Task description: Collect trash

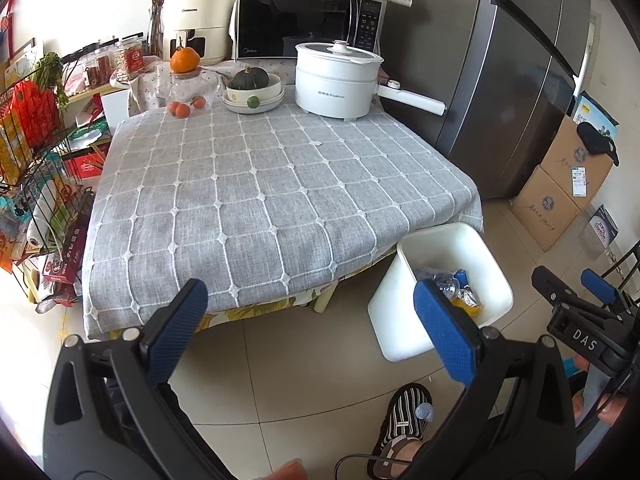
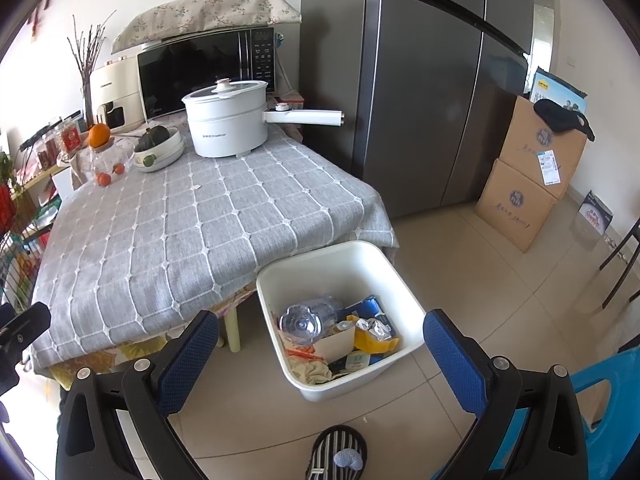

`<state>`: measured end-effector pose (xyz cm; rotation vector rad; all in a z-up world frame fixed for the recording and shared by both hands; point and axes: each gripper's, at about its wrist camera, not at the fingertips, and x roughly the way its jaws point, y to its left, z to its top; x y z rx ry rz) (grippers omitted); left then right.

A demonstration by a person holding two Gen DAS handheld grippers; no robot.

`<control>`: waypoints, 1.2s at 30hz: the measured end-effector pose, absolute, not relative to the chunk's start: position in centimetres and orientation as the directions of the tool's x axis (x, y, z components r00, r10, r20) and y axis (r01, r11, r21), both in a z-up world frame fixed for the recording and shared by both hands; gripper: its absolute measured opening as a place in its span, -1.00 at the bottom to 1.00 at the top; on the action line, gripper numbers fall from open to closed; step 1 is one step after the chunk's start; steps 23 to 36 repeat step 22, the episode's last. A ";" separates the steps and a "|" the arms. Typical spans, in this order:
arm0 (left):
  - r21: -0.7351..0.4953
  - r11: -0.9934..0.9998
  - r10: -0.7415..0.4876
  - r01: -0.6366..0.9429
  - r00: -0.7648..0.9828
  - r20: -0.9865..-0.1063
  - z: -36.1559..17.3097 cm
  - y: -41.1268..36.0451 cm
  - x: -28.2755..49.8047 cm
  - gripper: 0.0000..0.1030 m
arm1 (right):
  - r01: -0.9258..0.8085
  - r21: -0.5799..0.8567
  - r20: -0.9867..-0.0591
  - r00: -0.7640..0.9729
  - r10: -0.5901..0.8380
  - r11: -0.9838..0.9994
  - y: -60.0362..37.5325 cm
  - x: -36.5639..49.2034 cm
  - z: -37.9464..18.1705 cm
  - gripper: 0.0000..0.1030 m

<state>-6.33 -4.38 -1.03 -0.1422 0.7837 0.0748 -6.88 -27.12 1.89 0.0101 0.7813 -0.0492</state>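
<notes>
A white bin (image 2: pixel 280 280) stands on the floor at the table's front right corner; it also shows in the left wrist view (image 1: pixel 404 256). It holds a crushed clear bottle (image 2: pixel 306 318), yellow and blue wrappers (image 2: pixel 372 336) and paper. A small white scrap (image 1: pixel 317 143) lies on the grey checked tablecloth (image 1: pixel 260 200); it also shows in the right wrist view (image 2: pixel 196 187). My left gripper (image 1: pixel 312 300) is open and empty, in front of the table edge. My right gripper (image 2: pixel 322 344) is open and empty, above the bin.
At the table's back stand a white electric pot (image 1: pixel 336 80), a bowl with a squash (image 1: pixel 252 88), oranges (image 1: pixel 182 109), a microwave (image 1: pixel 308 20). A wire rack (image 1: pixel 40 184) stands left, a fridge (image 2: pixel 432 100) and cardboard boxes (image 2: pixel 532 172) right. A striped slipper (image 2: pixel 338 454) is below.
</notes>
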 end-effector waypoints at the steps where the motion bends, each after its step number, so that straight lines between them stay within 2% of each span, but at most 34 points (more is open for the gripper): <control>1: -0.100 0.988 0.014 -0.121 0.704 -0.710 -1.1 -4.3 -6.3 0.99 | 0.054 -0.011 -0.704 0.709 -0.046 0.998 -27.1 -6.7 1.7 1.00; 9: -0.104 0.987 0.012 -0.125 0.691 -0.723 -2.2 -4.1 -5.3 0.99 | 0.089 0.024 -0.741 0.670 -0.042 0.996 -27.8 -4.4 -0.1 1.00; 22: -0.138 0.987 -0.051 -0.084 0.649 -0.759 -5.1 -4.3 -2.4 0.99 | 0.091 -0.054 -0.760 0.642 -0.100 0.994 -27.3 -2.5 -2.2 1.00; 36: -0.138 0.987 -0.051 -0.084 0.649 -0.759 -5.1 -4.3 -2.4 0.99 | 0.091 -0.054 -0.760 0.642 -0.100 0.994 -27.3 -2.5 -2.2 1.00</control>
